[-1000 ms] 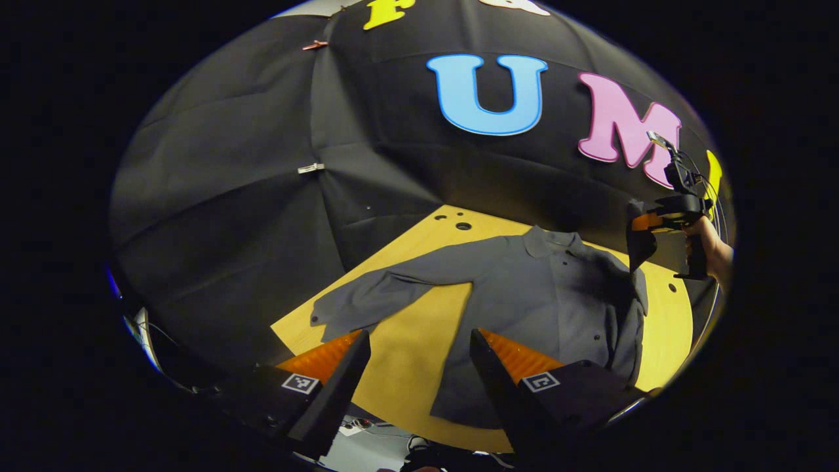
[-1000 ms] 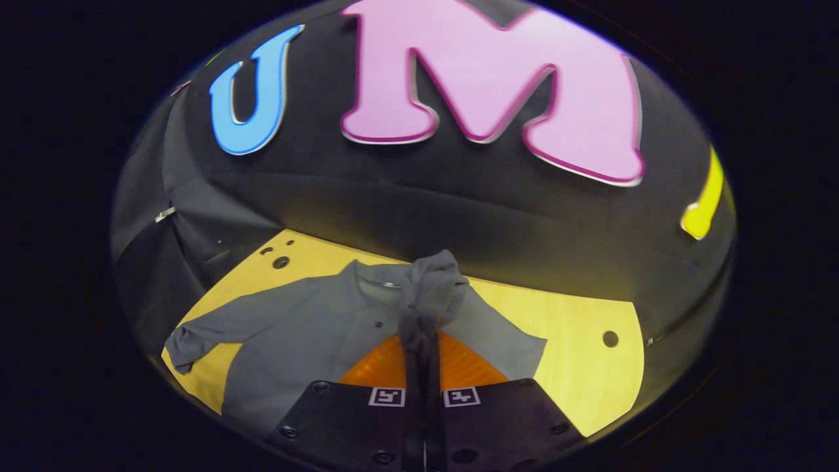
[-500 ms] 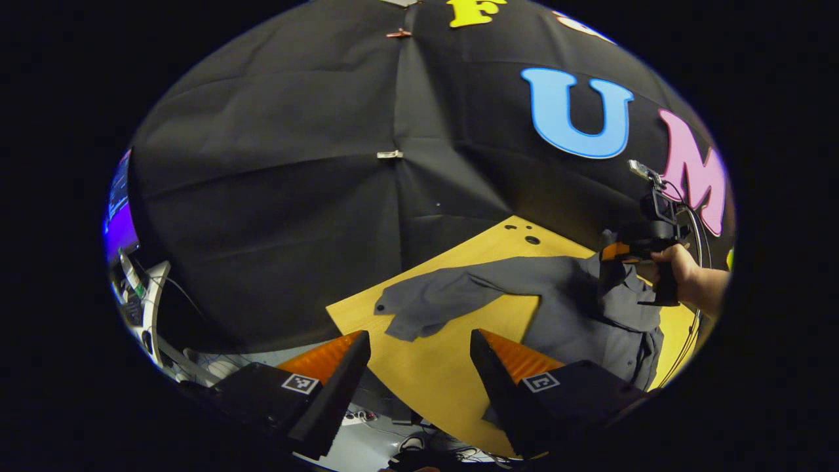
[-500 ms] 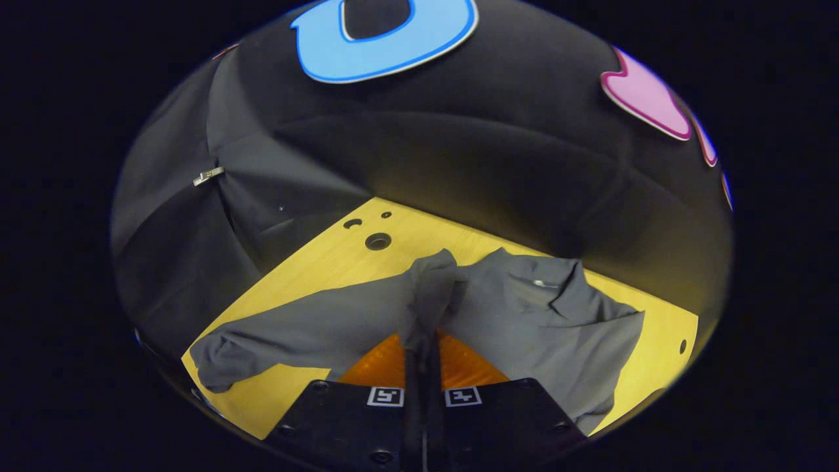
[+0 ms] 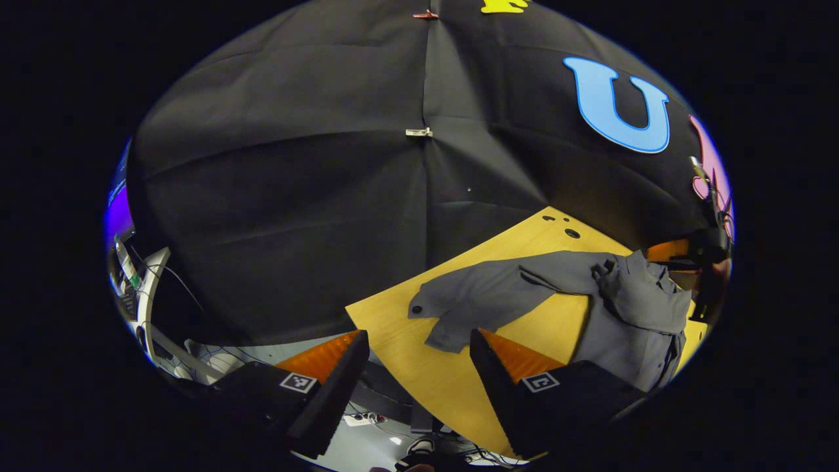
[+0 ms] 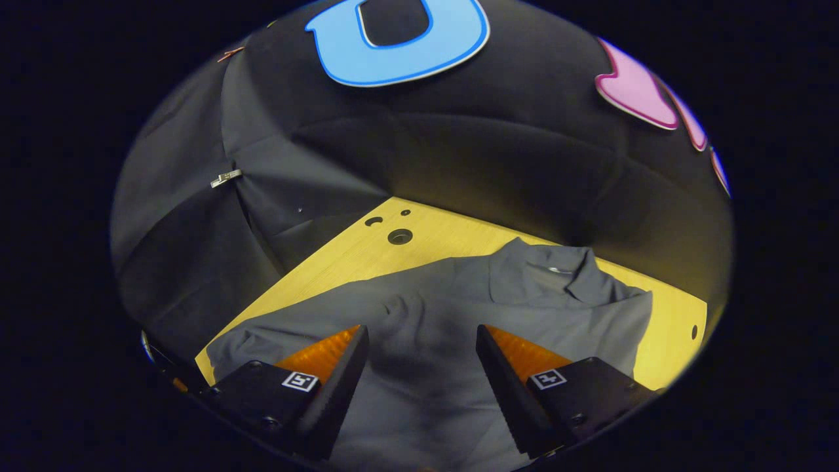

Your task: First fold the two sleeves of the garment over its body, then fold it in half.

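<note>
We held both the left gripper point(image 5: 419, 367) and right gripper point(image 6: 419, 367) with fingers apart above the grey shirt point(image 6: 459, 328) on the counter point(image 5: 419, 367). One sleeve point(image 5: 629, 288) lay bunched over its body; that loose heap could slide off when we reached for the outstretched sleeve point(image 5: 478, 305).

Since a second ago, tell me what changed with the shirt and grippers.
The right gripper, shut on a sleeve and carrying it across the shirt, has opened and let it go; that sleeve now lies bunched on the body. The left gripper stayed open and empty, though its view swung left. The other sleeve remains spread on the table.
</note>
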